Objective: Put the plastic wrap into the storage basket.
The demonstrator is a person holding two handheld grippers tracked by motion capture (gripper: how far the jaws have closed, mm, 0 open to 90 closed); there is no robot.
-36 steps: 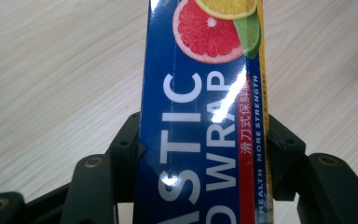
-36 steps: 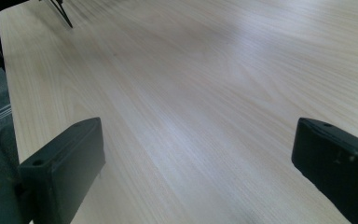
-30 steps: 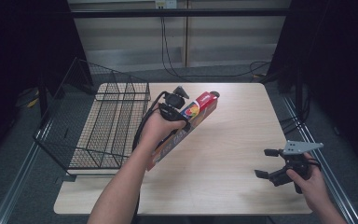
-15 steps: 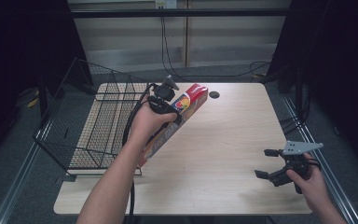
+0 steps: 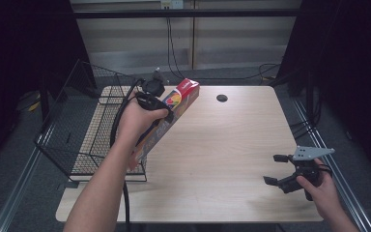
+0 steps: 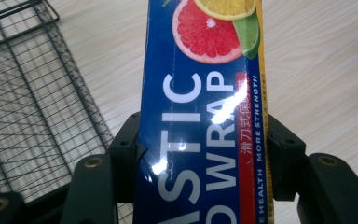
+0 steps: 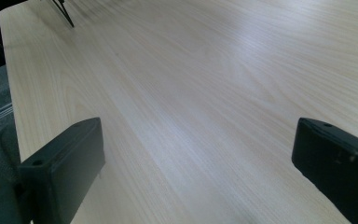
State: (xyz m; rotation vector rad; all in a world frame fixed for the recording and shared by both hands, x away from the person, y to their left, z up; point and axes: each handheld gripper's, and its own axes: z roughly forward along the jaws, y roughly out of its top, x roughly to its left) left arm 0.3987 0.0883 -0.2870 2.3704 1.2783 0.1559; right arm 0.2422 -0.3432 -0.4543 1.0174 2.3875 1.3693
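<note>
The left gripper (image 5: 155, 104) is clamped across a long blue plastic wrap box (image 5: 174, 108), one black jaw pressed to each long side, as the left gripper view confirms. The box (image 6: 205, 116) is held tilted above the table's left edge, its red end (image 5: 189, 86) pointing toward the far side and its lower end near the left forearm. It sits just beside a black wire basket (image 5: 84, 140) that occupies the table's left edge. The right gripper (image 5: 279, 169) is held low over the near right corner of the light wooden table (image 5: 232, 145), its jaws spread wide with nothing between them; the right gripper view shows bare wood between them. A small dark round hole (image 5: 221, 98) lies near the far edge of the table.
</note>
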